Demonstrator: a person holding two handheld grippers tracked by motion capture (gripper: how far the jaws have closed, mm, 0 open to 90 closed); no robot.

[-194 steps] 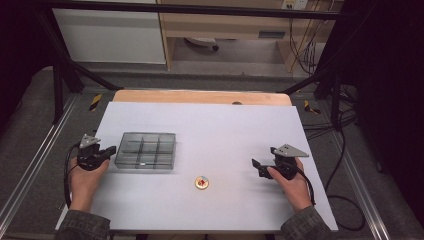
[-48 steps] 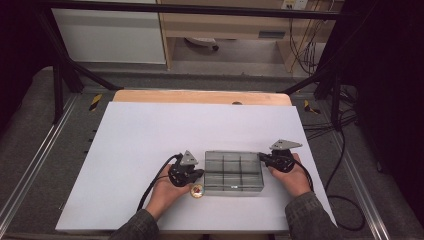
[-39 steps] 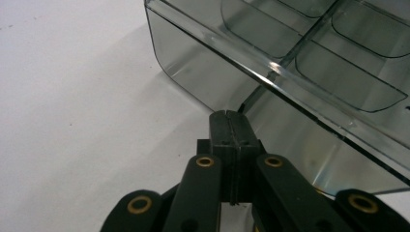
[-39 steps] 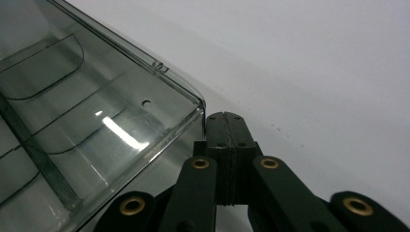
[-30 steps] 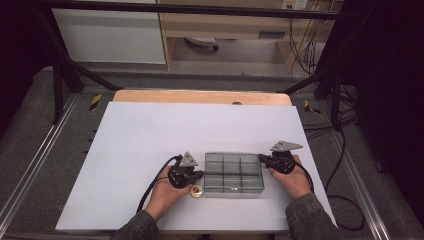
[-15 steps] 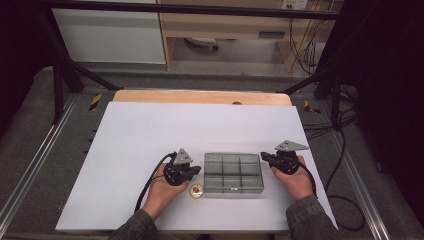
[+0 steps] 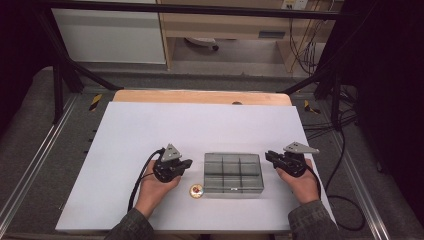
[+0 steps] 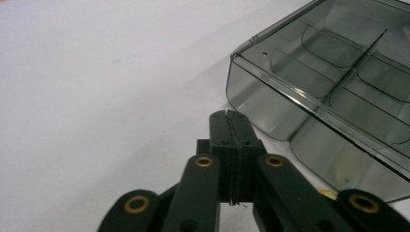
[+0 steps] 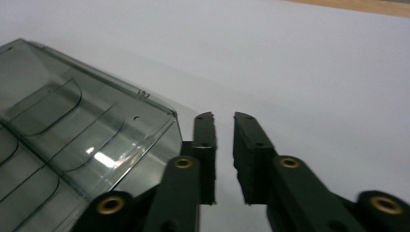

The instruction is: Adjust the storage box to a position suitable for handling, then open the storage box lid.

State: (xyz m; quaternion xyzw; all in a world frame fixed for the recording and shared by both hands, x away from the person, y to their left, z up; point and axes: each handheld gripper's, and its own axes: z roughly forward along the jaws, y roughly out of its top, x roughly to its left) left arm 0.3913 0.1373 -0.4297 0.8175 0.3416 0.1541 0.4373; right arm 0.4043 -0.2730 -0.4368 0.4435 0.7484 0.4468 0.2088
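Left forearm: comes in from the bottom edge of the high view, sleeve at the wrist, angled up and to the right.
Left hand [image 7: 156,184]: palm wrapped under my tool, cable looping off to its left.
Left gripper [image 7: 186,164]: points right, grey plate on top; in the left gripper view my jaws meet pad to pad with nothing between them, though they have just begun to ease apart.
Right forearm: rises from the bottom right corner, leaning left.
Right hand [image 7: 299,179]: cups the tool from below.
Right gripper [image 7: 268,156]: points left; in the right gripper view my jaws have just been opening and stand a narrow gap apart, nothing between them.
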